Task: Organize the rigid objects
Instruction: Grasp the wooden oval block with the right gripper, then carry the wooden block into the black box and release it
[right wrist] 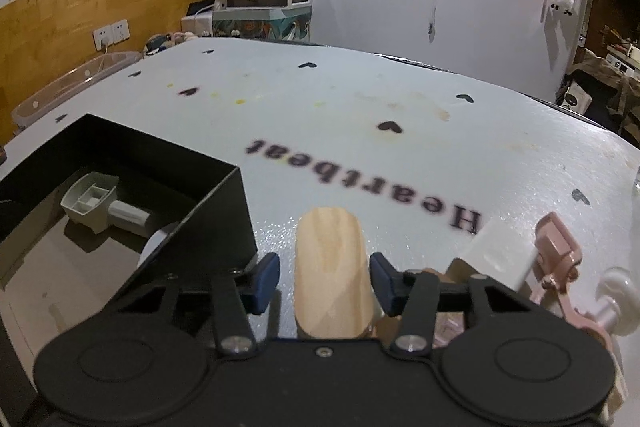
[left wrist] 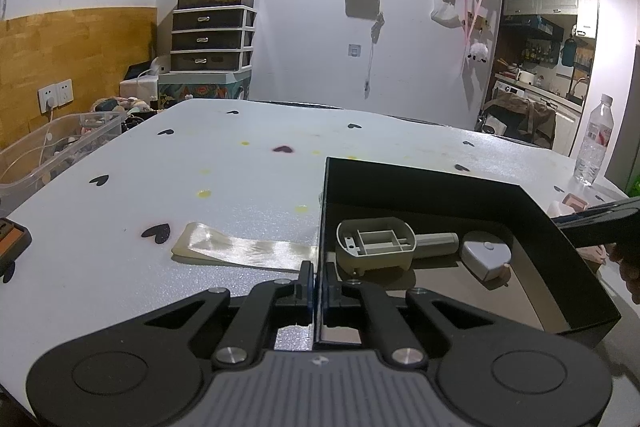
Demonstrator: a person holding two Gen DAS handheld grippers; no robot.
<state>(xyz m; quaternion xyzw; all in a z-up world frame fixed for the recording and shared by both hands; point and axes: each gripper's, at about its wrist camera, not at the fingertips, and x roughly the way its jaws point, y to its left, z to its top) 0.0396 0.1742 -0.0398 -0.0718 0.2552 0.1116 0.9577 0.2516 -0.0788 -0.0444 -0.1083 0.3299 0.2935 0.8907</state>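
Note:
A black open box [left wrist: 440, 183] stands on the white table; it also shows in the right wrist view [right wrist: 224, 219]. Inside lie a grey plastic part with a handle [left wrist: 376, 245] [right wrist: 94, 205] and a white heart-shaped object [left wrist: 486, 253]. My left gripper [left wrist: 317, 277] is shut on the box's left wall. My right gripper [right wrist: 325, 277] is open, its blue pads [right wrist: 264, 277] on either side of a light wooden piece [right wrist: 332, 267] on the table, apart from it.
A translucent flat strip [left wrist: 240, 247] lies left of the box. A pink clip-like object [right wrist: 560, 259] and white items lie at the right. A water bottle [left wrist: 596, 143] stands at the far right edge. A clear plastic bin [left wrist: 56, 147] sits off the table's left side.

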